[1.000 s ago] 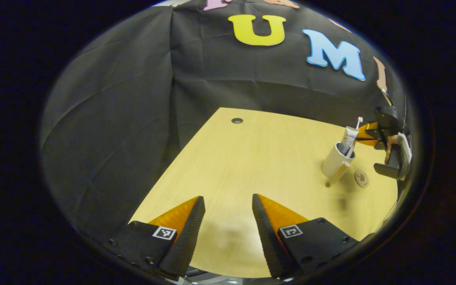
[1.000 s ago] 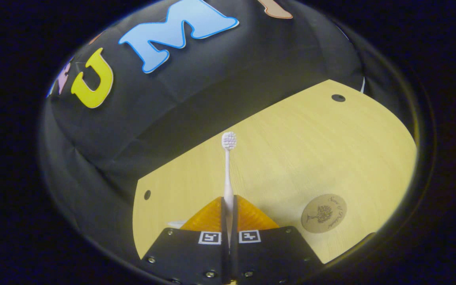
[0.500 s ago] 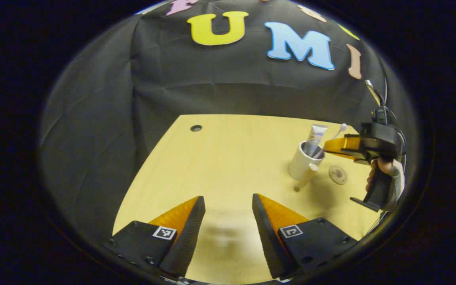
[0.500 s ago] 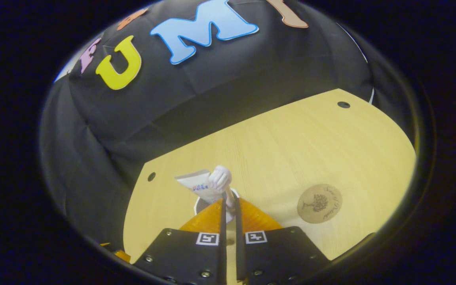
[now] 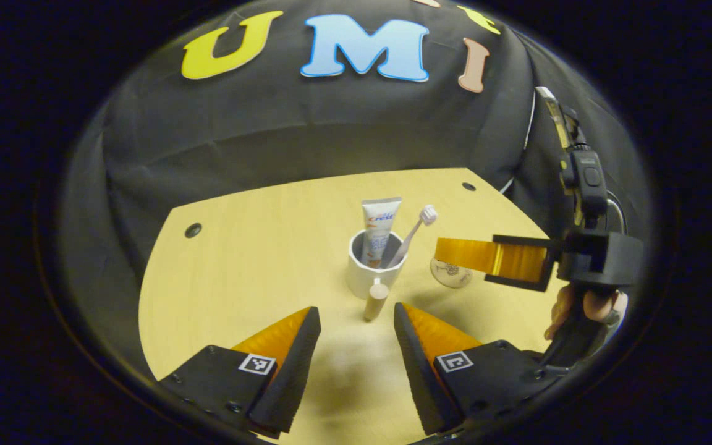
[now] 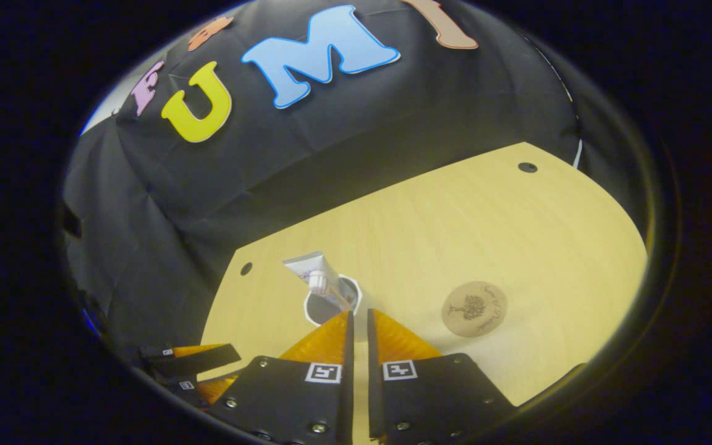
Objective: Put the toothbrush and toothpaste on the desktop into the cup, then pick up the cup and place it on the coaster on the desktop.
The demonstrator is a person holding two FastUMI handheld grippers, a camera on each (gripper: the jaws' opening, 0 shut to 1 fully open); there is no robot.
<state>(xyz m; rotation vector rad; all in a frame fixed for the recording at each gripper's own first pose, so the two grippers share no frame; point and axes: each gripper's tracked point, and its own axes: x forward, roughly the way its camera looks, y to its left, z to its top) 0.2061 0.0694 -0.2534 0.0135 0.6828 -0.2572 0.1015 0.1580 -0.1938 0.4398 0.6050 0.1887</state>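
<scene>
The white cylindrical ceramic-looking cup (image 5: 376,267) stands upright near the middle of the pale wood-grain bench (image 5: 257,259), with a short wooden peg handle (image 5: 376,300) projecting from its near side in the left gripper view. Inside it stand the white toothpaste tube (image 5: 379,230), upright, and the white toothbrush with a pale bristle head (image 5: 416,232), leaning toward the round wooden coaster (image 5: 450,274), which lies flat just beside the cup. The left gripper (image 5: 356,337) hangs over the bench in front of the handle, jaws spread wide and empty. The right gripper (image 6: 356,337) sits just above and behind the cup rim, jaws nearly together with a thin gap between them, pinching nothing. Both items being in the cup, the lift to the coaster appears to be the remaining step. The cup is judged rigid, moderately heavy for its size, smooth-walled and breakable if knocked over — the tall contents raise its balance point and may shift when it tilts. Recommended hold: close on the wooden handle, close to the wall, or pinch the rim wall on the side away from the toothbrush. Keep the cup vertical during transfer — a tilt could tip out the contents.
</scene>
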